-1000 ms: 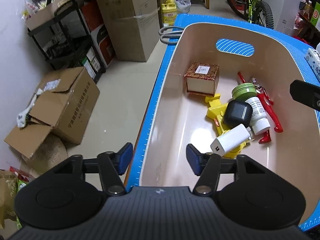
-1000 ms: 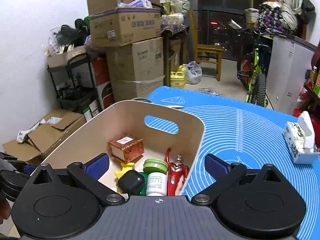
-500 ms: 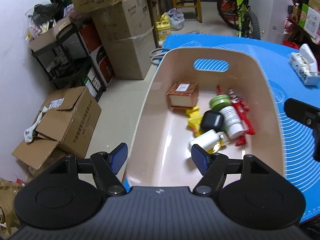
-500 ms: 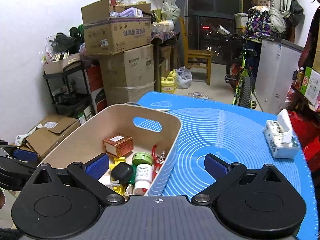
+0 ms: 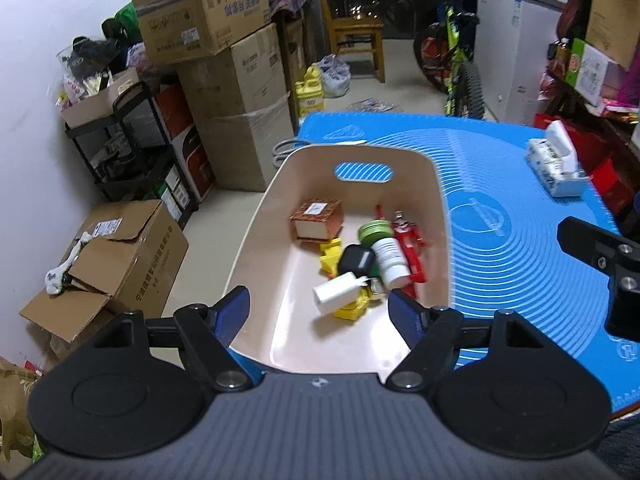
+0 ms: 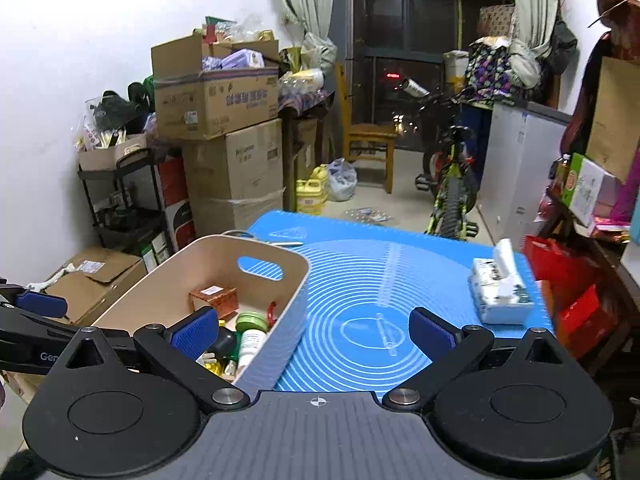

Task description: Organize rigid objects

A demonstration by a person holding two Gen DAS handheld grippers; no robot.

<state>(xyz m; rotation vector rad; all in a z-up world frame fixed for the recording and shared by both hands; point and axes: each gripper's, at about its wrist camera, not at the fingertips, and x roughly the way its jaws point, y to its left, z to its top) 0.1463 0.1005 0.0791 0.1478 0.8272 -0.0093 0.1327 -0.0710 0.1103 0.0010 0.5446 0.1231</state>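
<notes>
Pulling back from the bin [image 5: 256, 248] looks like the step in hand, and both grippers hang above its near end with nothing held. The left gripper [image 5: 318, 312] stands wide, its jaws having just been opening, with only air between them. The right gripper [image 6: 314, 330] is wide too, one finger over the bin's near corner and the other over the mat [image 6: 400, 280].

All the rigid things lie inside the bin, toward its right wall:
- a brown box [image 5: 318, 224] nearest the far handle slot
- a green tin [image 5: 374, 232]
- a white bottle [image 5: 390, 258]
- a red toy [image 5: 410, 248]
- a black case [image 5: 356, 260]
- a white charger [image 5: 336, 294] on top of a yellow toy [image 5: 330, 258]

To finish well, I would lift clear straight over the near rim so no finger clips the wall, and check that nothing sits on the mat beside the bin. Only a tissue pack [image 6: 500, 292] lies there, well apart to the right.

The bottle's label and the sticker on the brown box are too small to read. The left gripper's arm shows "Gen…", cut off, in the right wrist view.
</notes>
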